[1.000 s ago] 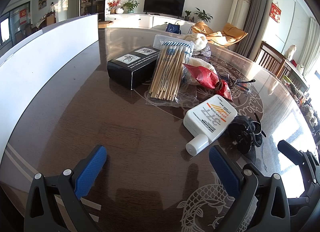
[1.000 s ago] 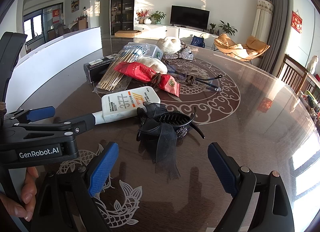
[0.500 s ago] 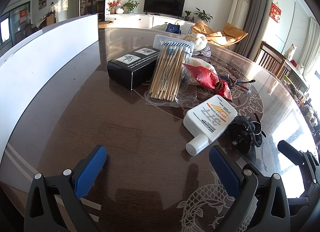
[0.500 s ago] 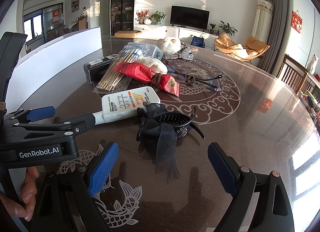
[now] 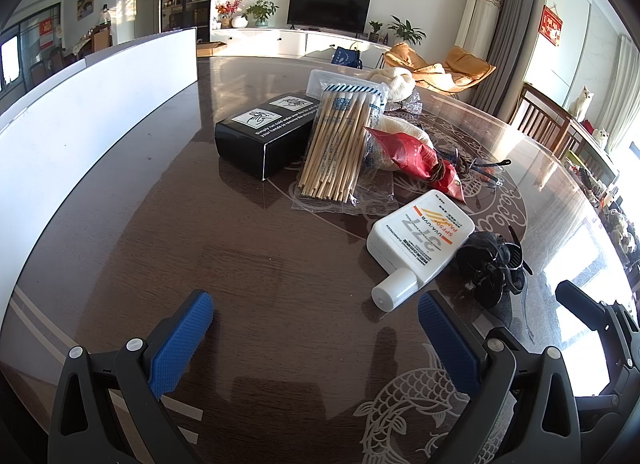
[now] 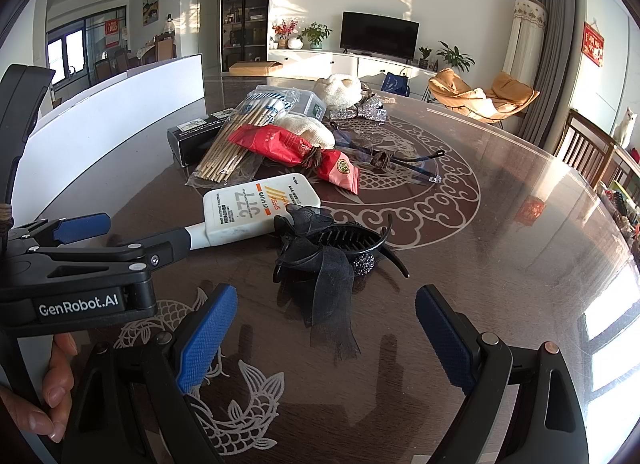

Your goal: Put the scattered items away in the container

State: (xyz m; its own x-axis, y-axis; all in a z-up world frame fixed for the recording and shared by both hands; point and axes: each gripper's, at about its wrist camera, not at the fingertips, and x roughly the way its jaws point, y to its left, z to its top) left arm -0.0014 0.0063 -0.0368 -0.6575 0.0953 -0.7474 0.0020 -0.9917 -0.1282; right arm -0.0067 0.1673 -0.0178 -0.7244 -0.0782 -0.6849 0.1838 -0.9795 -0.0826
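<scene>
A pile of items lies mid-table: a black box (image 5: 264, 136), a bag of chopsticks (image 5: 340, 148), a red packet (image 5: 416, 160), a white sunscreen bottle (image 5: 420, 240) and a black bow hair clip (image 5: 492, 264). The tall white container (image 5: 80, 116) runs along the left. My left gripper (image 5: 314, 316) is open over bare table, with the bottle's cap just ahead of its right finger. My right gripper (image 6: 324, 304) is open, and the hair clip (image 6: 332, 248) lies just beyond its fingertips. In the right wrist view, the left gripper (image 6: 148, 229) hides the cap of the bottle (image 6: 256, 204).
Glasses (image 6: 400, 160), a silver bow (image 6: 360, 112), a clear plastic box (image 6: 304, 98) and a cream cloth item (image 6: 340, 88) lie behind the pile. A person's hand (image 6: 52, 384) holds the left gripper. The dark table (image 6: 500, 224) stretches to the right.
</scene>
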